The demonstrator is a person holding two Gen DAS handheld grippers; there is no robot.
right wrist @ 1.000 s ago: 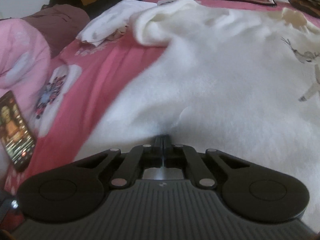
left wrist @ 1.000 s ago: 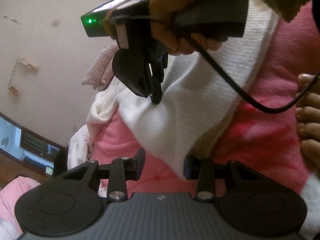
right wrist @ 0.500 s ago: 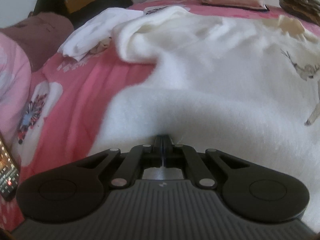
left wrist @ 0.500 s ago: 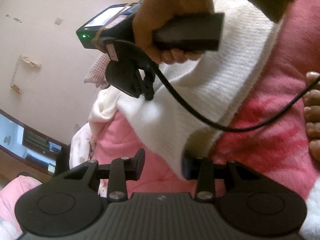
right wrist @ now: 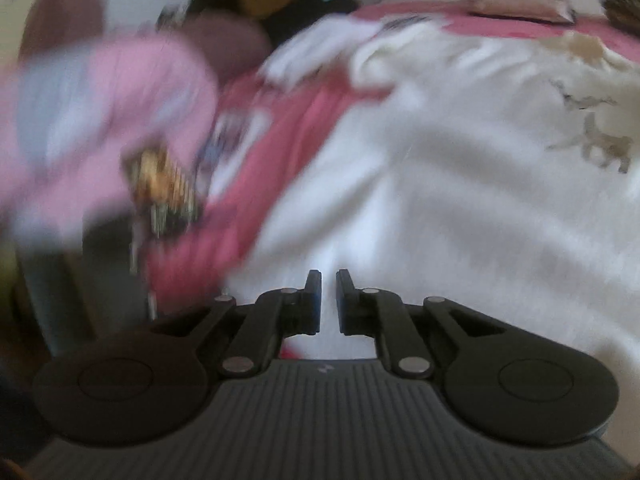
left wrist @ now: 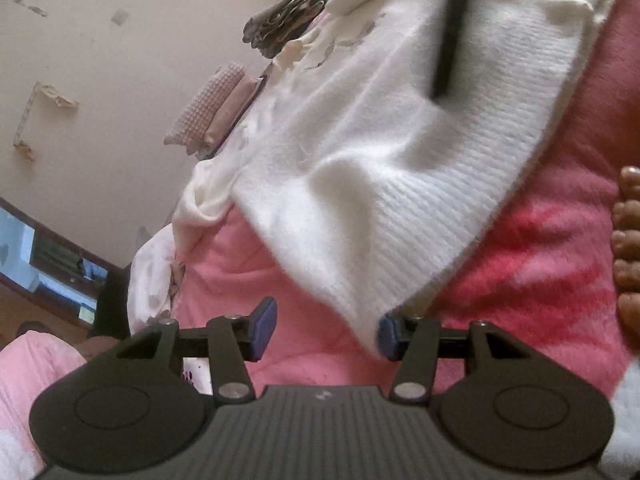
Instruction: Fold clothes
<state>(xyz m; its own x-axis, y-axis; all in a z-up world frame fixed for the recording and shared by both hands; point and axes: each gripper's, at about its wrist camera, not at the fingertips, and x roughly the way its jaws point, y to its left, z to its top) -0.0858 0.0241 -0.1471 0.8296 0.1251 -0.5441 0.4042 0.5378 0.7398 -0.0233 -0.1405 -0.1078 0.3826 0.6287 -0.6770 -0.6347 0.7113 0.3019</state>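
Sweater: white knit sweater (left wrist: pixel 392 168) lies spread on the pink blanket (left wrist: pixel 552 264).
Left claw (left wrist: pixel 326 330): jaws opening, wide apart; the sweater's ribbed corner lies by the right pad, unpinched.
Right claw (right wrist: pixel 329 304): jaws opening, a narrow gap, empty, above the sweater's near edge.
Folded clothes (left wrist: pixel 212 116): beyond the sweater.

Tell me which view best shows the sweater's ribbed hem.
Left wrist view: the sweater lies sharp, and its ribbed hem runs down to a corner by the gripper. The right wrist view is motion-blurred, showing only the sweater's white body, no ribbing.
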